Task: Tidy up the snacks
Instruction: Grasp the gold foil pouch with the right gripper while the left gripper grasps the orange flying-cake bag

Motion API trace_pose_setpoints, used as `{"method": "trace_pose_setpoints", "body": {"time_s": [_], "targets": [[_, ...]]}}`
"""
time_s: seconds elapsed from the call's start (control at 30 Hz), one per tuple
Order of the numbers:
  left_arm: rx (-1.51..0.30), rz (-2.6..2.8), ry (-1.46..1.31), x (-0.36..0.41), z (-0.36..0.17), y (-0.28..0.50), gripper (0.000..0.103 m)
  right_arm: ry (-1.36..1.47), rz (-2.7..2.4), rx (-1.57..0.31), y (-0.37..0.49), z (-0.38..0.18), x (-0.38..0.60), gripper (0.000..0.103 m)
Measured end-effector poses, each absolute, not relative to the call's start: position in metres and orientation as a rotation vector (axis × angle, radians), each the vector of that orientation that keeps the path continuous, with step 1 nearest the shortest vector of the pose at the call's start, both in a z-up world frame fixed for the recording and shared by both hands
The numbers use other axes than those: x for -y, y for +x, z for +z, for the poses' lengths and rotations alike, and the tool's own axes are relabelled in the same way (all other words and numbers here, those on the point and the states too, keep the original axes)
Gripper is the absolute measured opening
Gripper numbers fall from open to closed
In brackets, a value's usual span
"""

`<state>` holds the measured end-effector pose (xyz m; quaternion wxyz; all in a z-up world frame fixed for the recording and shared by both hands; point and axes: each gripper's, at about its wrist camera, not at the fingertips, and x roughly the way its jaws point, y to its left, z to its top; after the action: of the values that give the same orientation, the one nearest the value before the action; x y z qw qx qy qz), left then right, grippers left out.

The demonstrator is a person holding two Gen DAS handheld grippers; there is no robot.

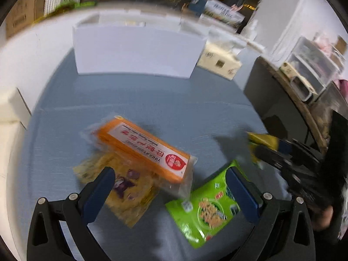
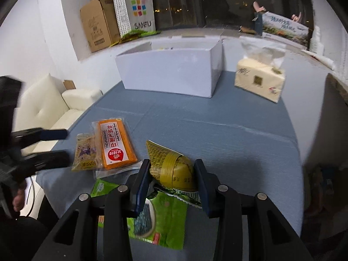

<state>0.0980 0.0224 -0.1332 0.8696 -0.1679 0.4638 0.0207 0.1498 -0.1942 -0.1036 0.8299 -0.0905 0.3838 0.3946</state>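
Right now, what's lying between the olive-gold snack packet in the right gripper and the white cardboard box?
Nothing: in the right wrist view, only bare blue table mat separates the olive-gold snack packet from the white cardboard box.

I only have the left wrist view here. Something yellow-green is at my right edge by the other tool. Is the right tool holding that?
Observer: Yes. The right tool is shut on an olive-gold snack packet, lifted above the green packet.
Operator: Is the white box open on top?
Observer: Yes, the white box has its flaps up, and something lies inside, too hidden to name.
Operator: Anything beside the box on the right?
Observer: A cream tissue pack stands apart from it on the blue table.
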Motion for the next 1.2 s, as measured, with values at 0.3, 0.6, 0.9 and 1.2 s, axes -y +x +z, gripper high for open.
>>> {"method": "trace_pose_setpoints", "body": {"time_s": [0.3, 0.6, 0.9, 1.2], "targets": [[-1.092, 0.162, -0.316, -0.020, -0.158, 0.147, 0.103, -0.175, 0.822, -0.780, 0.139, -0.097, 0.219, 0.044], [-1.143, 0.156, -0.246, -0.019, -0.175, 0.211, 0.103, -0.126, 0.810, -0.798, 0.145, -0.108, 0.231, 0.044], [-1.117, 0.135, -0.089, 0.008, -0.174, 0.226, 0.099, -0.089, 0.782, -0.803, 0.152, -0.110, 0.242, 0.044], [-0.997, -0.011, -0.101, 0.010, -0.145, 0.180, 0.061, -0.092, 0.784, -0.792, 0.149, -0.106, 0.242, 0.044]]}}
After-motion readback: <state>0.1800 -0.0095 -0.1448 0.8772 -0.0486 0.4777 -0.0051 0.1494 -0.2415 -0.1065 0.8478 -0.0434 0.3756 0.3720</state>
